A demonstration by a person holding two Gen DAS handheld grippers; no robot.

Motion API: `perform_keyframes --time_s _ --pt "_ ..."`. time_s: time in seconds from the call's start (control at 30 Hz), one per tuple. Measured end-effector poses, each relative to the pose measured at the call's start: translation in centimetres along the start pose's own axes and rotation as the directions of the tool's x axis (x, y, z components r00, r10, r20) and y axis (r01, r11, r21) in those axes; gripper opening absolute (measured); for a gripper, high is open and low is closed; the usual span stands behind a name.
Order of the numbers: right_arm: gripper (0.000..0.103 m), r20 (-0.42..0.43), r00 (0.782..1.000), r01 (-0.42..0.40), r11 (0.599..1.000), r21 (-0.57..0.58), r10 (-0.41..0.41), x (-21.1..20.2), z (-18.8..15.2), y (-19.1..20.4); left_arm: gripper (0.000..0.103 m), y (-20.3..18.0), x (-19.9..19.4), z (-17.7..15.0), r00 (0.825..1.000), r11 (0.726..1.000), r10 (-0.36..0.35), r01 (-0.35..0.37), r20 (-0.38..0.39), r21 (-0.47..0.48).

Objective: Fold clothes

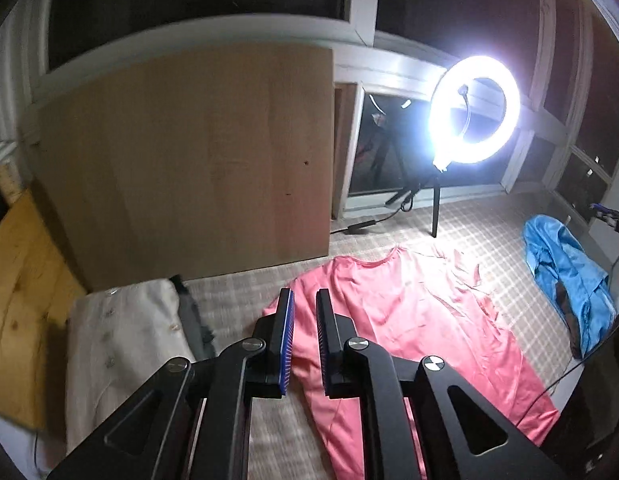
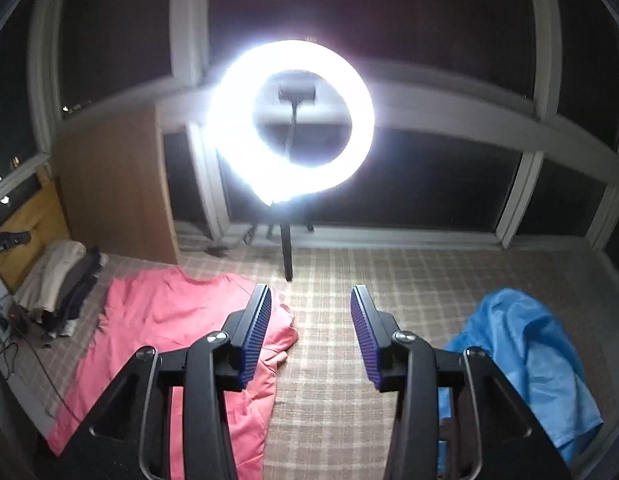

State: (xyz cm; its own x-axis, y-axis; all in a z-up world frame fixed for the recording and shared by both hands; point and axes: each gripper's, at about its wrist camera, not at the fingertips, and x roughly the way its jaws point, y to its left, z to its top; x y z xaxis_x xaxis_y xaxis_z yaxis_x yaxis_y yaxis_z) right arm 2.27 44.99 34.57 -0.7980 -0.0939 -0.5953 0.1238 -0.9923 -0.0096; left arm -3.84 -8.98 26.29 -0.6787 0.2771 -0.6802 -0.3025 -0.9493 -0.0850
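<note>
A pink shirt point(image 1: 409, 320) lies spread flat on the checked mat, collar toward the window; it also shows in the right wrist view point(image 2: 169, 320). A crumpled blue garment point(image 1: 565, 280) lies to its right, also in the right wrist view point(image 2: 525, 360). My left gripper point(image 1: 305, 300) hovers above the shirt's left edge, jaws a narrow gap apart, empty. My right gripper point(image 2: 309, 300) hovers above the mat between the pink shirt and the blue garment, jaws wide apart, empty.
A stack of folded clothes point(image 1: 121, 344) sits at the left by a wooden board point(image 1: 189, 160); it also shows in the right wrist view point(image 2: 57, 280). A lit ring light point(image 1: 473, 110) on a tripod stands at the mat's far edge before dark windows. Cables point(image 2: 13, 344) lie at the left.
</note>
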Motion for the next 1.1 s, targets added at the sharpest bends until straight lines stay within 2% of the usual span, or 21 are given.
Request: perform_keyframes --time_s 0.1,0.2,0.33,0.4,0.5,0.6,0.63,0.67,0.7,0.77,0.8,0.87,0.9,0.93,0.97,1.0,1.03,1.1 --pt "0.041 -0.083 0.996 0.027 1.000 -0.004 -0.027 6.2 -1.1 0.3 0.015 -0.2 4.0 0.1 0.998 0.999 -0.036 0.037 -0.047 0.017" --pt "0.041 -0.177 0.984 0.012 0.999 0.046 -0.004 12.3 -3.0 -0.3 0.015 -1.1 9.4 0.0 0.991 0.998 -0.058 0.061 -0.123 0.014" --pt "0.041 -0.300 0.950 -0.051 0.989 0.137 0.090 21.4 -6.3 -1.5 0.015 -4.1 14.5 -0.9 0.974 0.995 -0.094 0.101 -0.204 0.023" --pt "0.041 -0.329 0.927 -0.106 0.968 0.229 0.180 25.2 -7.3 -2.2 0.015 -5.9 16.4 -1.1 0.967 0.992 -0.116 0.123 -0.227 0.020" --pt "0.041 -0.353 0.887 -0.174 0.923 0.342 0.298 28.9 -8.3 -2.5 0.015 -7.5 18.0 -1.8 0.953 0.987 -0.155 0.161 -0.261 0.004" --pt "0.040 -0.381 0.873 -0.184 0.929 0.321 0.304 30.5 -8.8 -1.5 0.015 -8.0 18.2 -2.4 0.946 0.985 -0.165 0.173 -0.278 0.003" --pt "0.037 -0.391 0.862 -0.199 0.925 0.323 0.322 31.0 -9.0 -1.0 0.015 -7.8 18.1 -2.4 0.947 0.985 -0.166 0.171 -0.277 -0.005" --pt "0.013 -0.400 0.852 -0.213 0.922 0.325 0.338 31.4 -9.1 -0.6 0.015 -7.6 18.0 -2.5 0.947 0.986 -0.166 0.169 -0.275 -0.013" --pt "0.002 -0.410 0.848 -0.212 0.924 0.319 0.336 31.5 -9.1 -0.3 0.015 -7.4 18.0 -2.6 0.948 0.986 -0.166 0.166 -0.273 -0.021" --pt "0.002 -0.386 0.865 -0.207 0.929 0.307 0.321 31.0 -8.6 0.5 0.015 -6.6 17.7 -2.5 0.949 0.985 -0.172 0.165 -0.263 -0.051" --pt "0.002 -0.359 0.852 -0.277 0.911 0.305 0.380 30.3 -8.0 1.8 0.015 -6.3 17.7 -2.5 0.950 0.984 -0.176 0.164 -0.258 -0.065" --pt "0.002 -0.306 0.814 -0.412 0.862 0.295 0.494 28.9 -6.8 4.3 0.015 -5.8 17.7 -2.6 0.951 0.984 -0.175 0.159 -0.256 -0.081" --pt "0.003 -0.283 0.787 -0.479 0.832 0.281 0.549 28.1 -6.1 5.6 0.015 -5.7 17.8 -2.7 0.951 0.985 -0.170 0.154 -0.259 -0.081" --pt "0.005 -0.300 0.744 -0.564 0.802 0.198 0.597 26.7 -5.5 7.8 0.015 -5.6 18.0 -2.9 0.951 0.986 -0.162 0.146 -0.263 -0.078" --pt "0.012 -0.306 0.739 -0.584 0.797 0.154 0.600 25.8 -5.3 8.5 0.015 -5.5 18.2 -3.1 0.949 0.986 -0.161 0.145 -0.270 -0.080" --pt "0.023 -0.300 0.762 -0.566 0.816 0.121 0.573 25.0 -5.1 8.6 0.015 -5.3 18.5 -3.4 0.947 0.986 -0.161 0.143 -0.278 -0.083" --pt "0.025 -0.284 0.802 -0.512 0.850 0.125 0.525 24.8 -4.9 7.8 0.015 -5.2 18.8 -3.7 0.945 0.986 -0.159 0.141 -0.285 -0.085" --pt "0.025 -0.287 0.855 -0.406 0.902 0.149 0.432 25.5 -5.2 5.9 0.015 -5.0 19.3 -4.3 0.942 0.987 -0.155 0.135 -0.297 -0.089"
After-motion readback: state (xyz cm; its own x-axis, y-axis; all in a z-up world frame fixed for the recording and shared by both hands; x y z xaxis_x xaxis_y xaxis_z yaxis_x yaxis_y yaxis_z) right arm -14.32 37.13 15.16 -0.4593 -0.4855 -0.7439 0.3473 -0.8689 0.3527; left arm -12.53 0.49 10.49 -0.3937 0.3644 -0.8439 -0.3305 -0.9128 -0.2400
